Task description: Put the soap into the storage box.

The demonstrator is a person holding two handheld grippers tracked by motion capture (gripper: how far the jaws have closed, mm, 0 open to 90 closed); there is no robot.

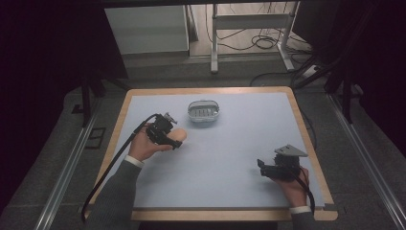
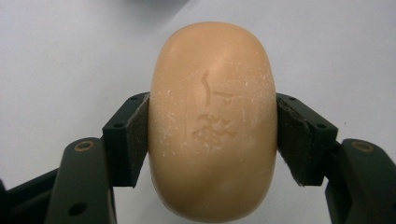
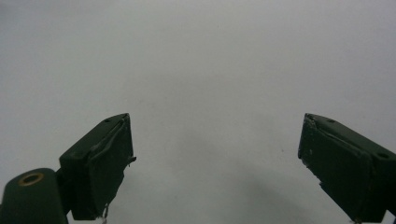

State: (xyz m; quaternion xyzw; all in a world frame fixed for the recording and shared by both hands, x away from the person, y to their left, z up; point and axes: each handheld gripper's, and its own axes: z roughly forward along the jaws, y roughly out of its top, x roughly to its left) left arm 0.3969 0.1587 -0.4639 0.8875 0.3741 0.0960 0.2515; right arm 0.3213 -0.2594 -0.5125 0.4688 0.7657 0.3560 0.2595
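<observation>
The left gripper (image 2: pixel 212 140) has its 2 jaws clamped on the long sides of a tan soap (image 2: pixel 212 121), which sticks out past the pads (image 2: pixel 133 140) toward 12 o'clock, stamped face up. From above, the soap (image 1: pixel 177 136) sits at 7 o'clock of the soap dish (image 1: pixel 203 113), near it on the table (image 1: pixel 230 158). The right gripper (image 3: pixel 215 163) is at 4 o'clock of the table, jaws wide apart and holding nothing.

Oval peach soap bar (image 2: pixel 212 123), stamped mark facing up, sitting clamped at its sides; lying at 7 o'clock from the lidless grey soap dish (image 1: pixel 203 112).
</observation>
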